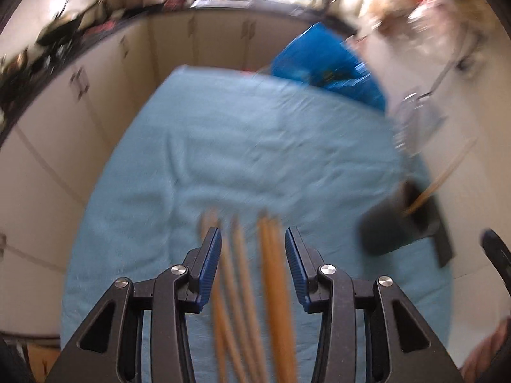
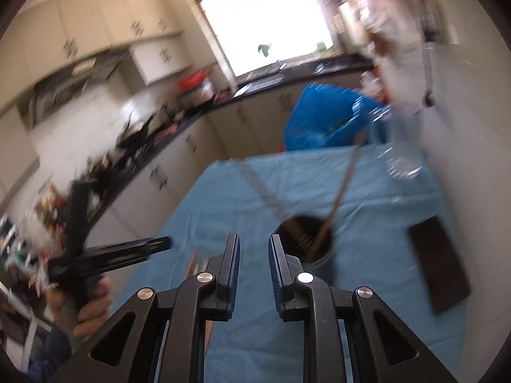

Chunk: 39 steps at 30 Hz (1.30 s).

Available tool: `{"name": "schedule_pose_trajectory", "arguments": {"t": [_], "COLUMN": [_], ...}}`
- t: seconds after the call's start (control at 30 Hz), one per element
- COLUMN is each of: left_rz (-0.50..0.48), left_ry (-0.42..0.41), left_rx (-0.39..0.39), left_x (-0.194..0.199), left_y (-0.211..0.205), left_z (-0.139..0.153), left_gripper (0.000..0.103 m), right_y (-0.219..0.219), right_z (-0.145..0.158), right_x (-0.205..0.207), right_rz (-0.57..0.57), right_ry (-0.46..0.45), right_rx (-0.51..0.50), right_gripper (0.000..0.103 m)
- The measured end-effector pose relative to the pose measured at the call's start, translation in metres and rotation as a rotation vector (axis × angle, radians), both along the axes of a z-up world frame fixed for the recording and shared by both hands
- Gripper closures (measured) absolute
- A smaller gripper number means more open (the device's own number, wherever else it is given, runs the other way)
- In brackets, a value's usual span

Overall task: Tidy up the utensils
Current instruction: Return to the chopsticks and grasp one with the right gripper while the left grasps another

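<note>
Left gripper (image 1: 253, 245) jaws apart, chopsticks (image 1: 252, 287) lying between; right gripper (image 2: 254, 252) jaws apart, empty.

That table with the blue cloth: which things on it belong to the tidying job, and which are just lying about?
Part of the job:
chopsticks
black cup with one stick in it

Just lying about:
blue bag
dark flat slab
glass

A plain light-blue cloth (image 1: 242, 146) is seen over the bench. The chopsticks (image 1: 271, 274) are tan to orange wood. Black frames with blue ribbed pads are shown on the left tool (image 1: 253, 242) and the right tool (image 2: 254, 252). The holder (image 2: 303, 239) is dark, with a brown stick (image 2: 338, 198) in it. A bright blue bag (image 2: 322, 118) and a flat black slab (image 2: 440, 261) are seen, and the cabinets (image 1: 105, 73) are cream.
</note>
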State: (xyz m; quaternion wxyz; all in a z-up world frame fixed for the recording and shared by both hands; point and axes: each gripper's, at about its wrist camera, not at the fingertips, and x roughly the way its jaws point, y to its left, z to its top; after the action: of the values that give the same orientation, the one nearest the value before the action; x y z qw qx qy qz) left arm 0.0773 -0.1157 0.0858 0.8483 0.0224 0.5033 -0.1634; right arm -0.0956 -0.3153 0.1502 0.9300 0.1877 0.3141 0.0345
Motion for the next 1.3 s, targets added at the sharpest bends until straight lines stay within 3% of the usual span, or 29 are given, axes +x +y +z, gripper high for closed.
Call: {"name": "schedule_pose_trajectory", "arguments": {"t": [0.17, 0.33, 0.6, 0.83, 0.97, 1.1, 1.3], "left_rz": [-0.004, 0.008, 0.076, 0.119, 0.127, 0.127, 0.113], "left_ry": [0.093, 0.076, 0.085, 0.135, 0.129, 0.129, 0.129], "left_rx": [0.068, 0.149, 0.158, 0.056, 0.024, -0.001, -0.033], "left_x": [0.022, 0.024, 0.013, 0.004, 0.005, 0.008, 0.014], "left_y": [-0.005, -0.008, 0.042, 0.103, 0.112, 0.115, 0.114], "left_z": [-0.056, -0.085, -0.089, -0.081, -0.072, -0.066, -0.064], "left_gripper": [0.064, 0.065, 0.066, 0.076, 0.085, 0.091, 0.092], "right_y": [0.037, 0.049, 0.078, 0.101, 0.107, 0.107, 0.112], "right_z": [-0.036, -0.055, -0.079, -0.112, -0.127, -0.139, -0.148], "right_x": [0.029, 0.041, 0.075, 0.122, 0.154, 0.174, 0.186], "right_rz": [0.056, 0.065, 0.142, 0.196, 0.189, 0.138, 0.136], "right_ry": [0.111, 0.164, 0.251, 0.34, 0.387, 0.434, 0.461], "right_rx": [-0.005, -0.009, -0.031, -0.036, -0.018, -0.062, -0.106], "right_gripper": [0.083, 0.083, 0.083, 0.083, 0.083, 0.084, 0.081]}}
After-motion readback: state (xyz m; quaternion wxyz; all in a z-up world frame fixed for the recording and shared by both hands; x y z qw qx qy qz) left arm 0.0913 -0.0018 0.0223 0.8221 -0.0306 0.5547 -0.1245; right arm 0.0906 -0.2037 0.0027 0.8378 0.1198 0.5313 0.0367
